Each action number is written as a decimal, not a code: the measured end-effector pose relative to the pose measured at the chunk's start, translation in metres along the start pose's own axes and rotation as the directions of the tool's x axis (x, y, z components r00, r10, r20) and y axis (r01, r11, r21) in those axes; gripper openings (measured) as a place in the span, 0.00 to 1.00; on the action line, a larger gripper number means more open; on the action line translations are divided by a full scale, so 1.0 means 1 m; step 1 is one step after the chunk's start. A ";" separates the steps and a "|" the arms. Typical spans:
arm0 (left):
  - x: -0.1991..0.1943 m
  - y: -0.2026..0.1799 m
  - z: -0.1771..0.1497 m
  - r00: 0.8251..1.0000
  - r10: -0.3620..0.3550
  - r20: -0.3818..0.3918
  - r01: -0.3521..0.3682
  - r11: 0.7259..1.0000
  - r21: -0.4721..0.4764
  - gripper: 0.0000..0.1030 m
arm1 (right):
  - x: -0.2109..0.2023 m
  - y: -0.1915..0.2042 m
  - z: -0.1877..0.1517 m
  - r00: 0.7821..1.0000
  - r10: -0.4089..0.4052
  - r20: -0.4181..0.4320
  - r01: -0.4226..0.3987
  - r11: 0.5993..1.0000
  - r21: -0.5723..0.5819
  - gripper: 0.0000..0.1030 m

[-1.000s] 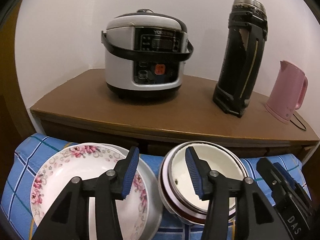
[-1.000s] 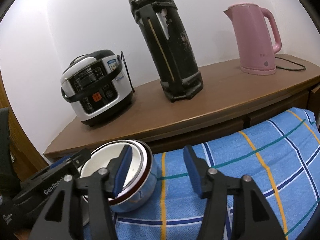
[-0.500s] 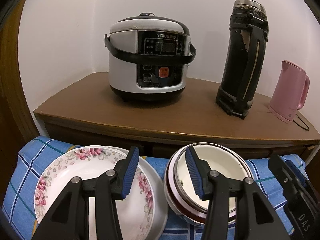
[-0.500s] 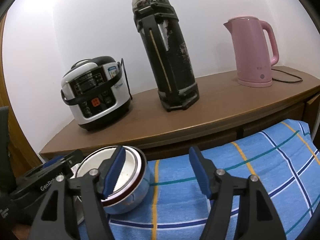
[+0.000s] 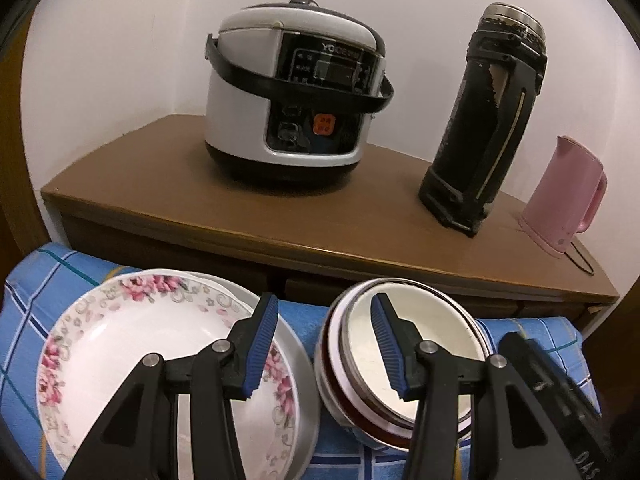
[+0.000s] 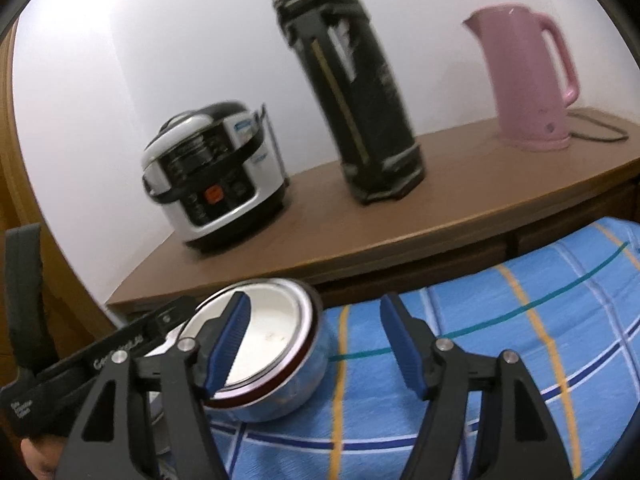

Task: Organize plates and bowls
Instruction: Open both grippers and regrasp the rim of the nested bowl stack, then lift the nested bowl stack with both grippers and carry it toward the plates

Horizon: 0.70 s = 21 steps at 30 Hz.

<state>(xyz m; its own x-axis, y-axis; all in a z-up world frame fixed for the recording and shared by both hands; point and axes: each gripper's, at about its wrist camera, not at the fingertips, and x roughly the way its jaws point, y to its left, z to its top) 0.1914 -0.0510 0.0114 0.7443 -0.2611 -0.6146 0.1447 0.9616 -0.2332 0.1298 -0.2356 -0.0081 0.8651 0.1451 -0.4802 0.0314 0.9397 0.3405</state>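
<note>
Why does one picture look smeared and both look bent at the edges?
Right wrist view: motion blur smears the rice cooker and black flask; the pink kettle is soft too. Left wrist view: sharp, with the floral plate crisp. Both views: a fisheye lens bows the wooden counter and darkens the corners; the light is dim and warm.

Open blue checked cloth right of the stacked bowls, free room there; floral plates just beside the bowls on the left, narrow gap. Far side blocked by wooden cabinet edge carrying rice cooker, black thermos, pink kettle
</note>
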 end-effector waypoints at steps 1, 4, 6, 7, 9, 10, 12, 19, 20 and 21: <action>0.001 -0.001 -0.001 1.000 -0.012 -0.006 0.012 1.000 -0.002 0.50 | 0.002 0.000 -0.001 1.000 0.001 -0.011 -0.001 1.000 0.004 0.67; 0.005 -0.004 -0.004 0.999 -0.035 -0.021 0.035 0.999 0.002 0.50 | 0.011 -0.003 -0.002 0.999 0.001 -0.048 0.000 1.000 0.023 0.67; 0.008 -0.006 -0.006 0.999 -0.040 -0.033 0.040 0.999 0.005 0.50 | 0.019 -0.005 -0.004 0.996 0.024 -0.081 -0.020 0.999 0.045 0.67; 0.009 -0.008 -0.008 0.999 -0.038 -0.038 0.038 0.999 0.006 0.49 | 0.023 -0.007 -0.005 0.994 0.039 -0.099 -0.033 0.998 0.061 0.67; 0.012 -0.010 -0.009 0.999 -0.030 -0.046 0.031 0.999 0.014 0.48 | 0.031 -0.009 -0.008 0.990 0.051 -0.135 -0.039 0.995 0.087 0.62; 0.013 -0.010 -0.010 0.998 -0.031 -0.050 0.032 0.999 0.018 0.42 | 0.035 -0.010 -0.009 0.987 0.047 -0.154 -0.033 0.995 0.094 0.60; 0.015 -0.013 -0.012 0.998 -0.020 -0.054 0.022 0.999 0.032 0.39 | 0.040 -0.013 -0.011 0.982 0.065 -0.180 -0.043 0.992 0.120 0.57; 0.017 -0.017 -0.015 0.999 -0.004 -0.046 0.007 0.998 0.057 0.37 | 0.043 -0.010 -0.012 0.974 0.093 -0.209 -0.065 0.988 0.139 0.44; 0.016 -0.018 -0.015 0.999 -0.003 -0.043 0.006 0.998 0.066 0.37 | 0.042 -0.010 -0.012 0.973 0.090 -0.211 -0.060 0.988 0.143 0.43; 0.014 -0.020 -0.015 0.999 -0.003 -0.040 0.006 0.997 0.071 0.37 | 0.041 -0.011 -0.012 0.973 0.081 -0.217 -0.050 0.988 0.144 0.41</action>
<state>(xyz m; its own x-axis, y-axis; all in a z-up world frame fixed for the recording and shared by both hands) 0.1894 -0.0749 -0.0045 0.7171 -0.2672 -0.6436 0.1954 0.9636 -0.1824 0.1588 -0.2359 -0.0411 0.7354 0.2845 -0.6151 0.0595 0.8770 0.4768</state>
